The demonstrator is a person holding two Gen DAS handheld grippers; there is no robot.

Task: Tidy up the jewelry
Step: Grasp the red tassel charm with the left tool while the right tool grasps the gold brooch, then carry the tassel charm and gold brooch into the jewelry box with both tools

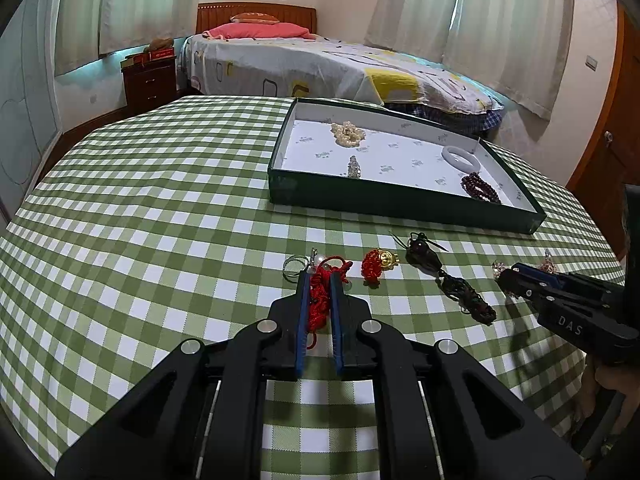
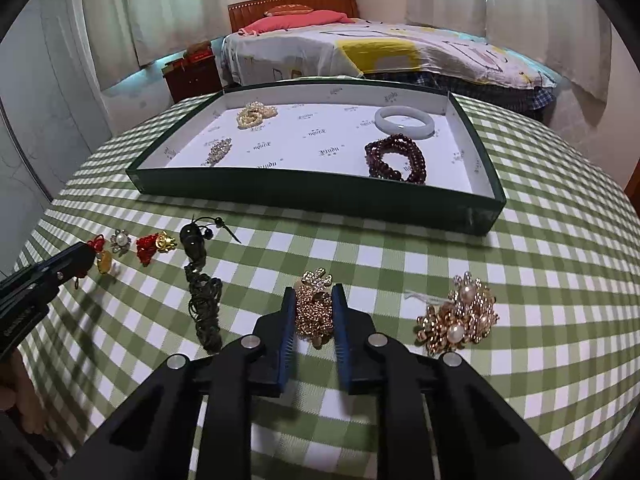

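My left gripper [image 1: 319, 276] is shut on a red cord piece [image 1: 320, 300] on the green checked cloth. My right gripper [image 2: 314, 292] is shut on a gold bead brooch [image 2: 314, 308]. A dark green tray [image 2: 304, 196] with a white lining holds a pearl string [image 2: 252, 114], a white bangle [image 2: 404, 121], dark red beads [image 2: 396, 158] and a crystal piece [image 2: 219, 151]. The tray [image 1: 400, 204] also shows in the left wrist view. Loose on the cloth lie a red-and-gold charm [image 1: 378, 263], a dark cord pendant [image 1: 448, 278], a pearl flower pin [image 2: 121, 240] and a gold flower cluster [image 2: 460, 316].
The table [image 1: 160, 200] with its green checked cloth drops away at the left and front edges. A bed [image 1: 320, 64] and a dark nightstand [image 1: 150, 80] stand behind it. A thin clear ring [image 1: 294, 265] lies beside the red cord.
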